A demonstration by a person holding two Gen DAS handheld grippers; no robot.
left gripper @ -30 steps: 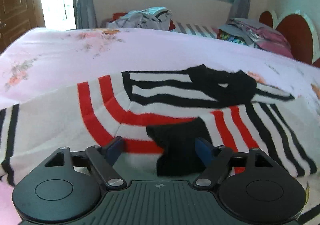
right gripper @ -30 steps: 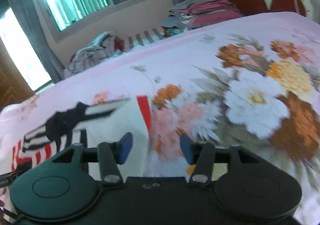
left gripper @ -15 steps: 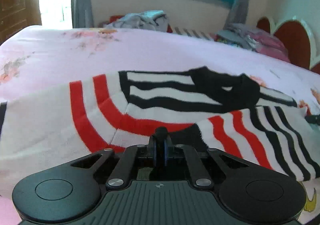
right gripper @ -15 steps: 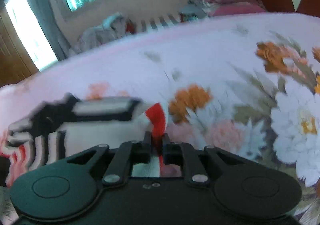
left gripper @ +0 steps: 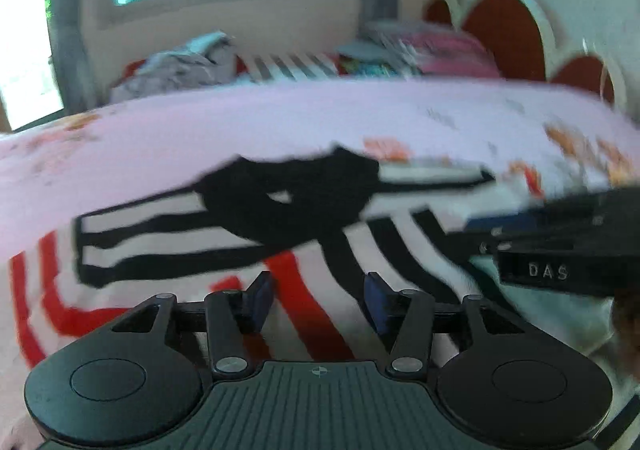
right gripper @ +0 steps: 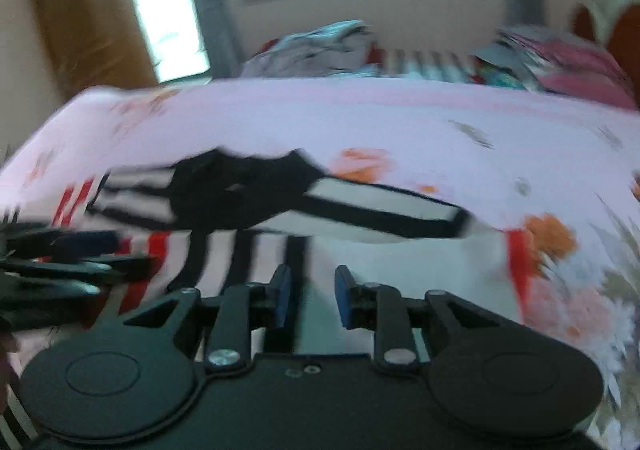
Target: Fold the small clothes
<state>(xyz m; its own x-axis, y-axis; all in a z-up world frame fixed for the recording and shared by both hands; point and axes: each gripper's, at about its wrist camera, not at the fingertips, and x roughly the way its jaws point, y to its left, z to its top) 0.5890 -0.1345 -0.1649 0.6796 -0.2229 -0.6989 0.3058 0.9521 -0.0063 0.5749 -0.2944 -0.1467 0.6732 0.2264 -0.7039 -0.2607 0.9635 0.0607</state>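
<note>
I see striped garment point(left gripper: 248, 234) flat on the floral bedsheet point(left gripper: 200, 130), sleeves folded in | left gripper point(left gripper: 318, 300) above its red stripes, jaws opening, nothing between them | right gripper point(right gripper: 312, 300) above white panel, jaws narrowly apart, opening, clamping nothing

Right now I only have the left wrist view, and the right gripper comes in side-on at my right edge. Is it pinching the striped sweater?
Observer: No. The right gripper has its jaws opening, and the pads are clear of the striped sweater. Nothing is pinched.
Operator: That gripper blocks my view of the right sleeve. Where does it end?
Observer: The sleeve lies stretched out on the bed. Its black cuff stops just short of an orange flower print on the sheet.
</note>
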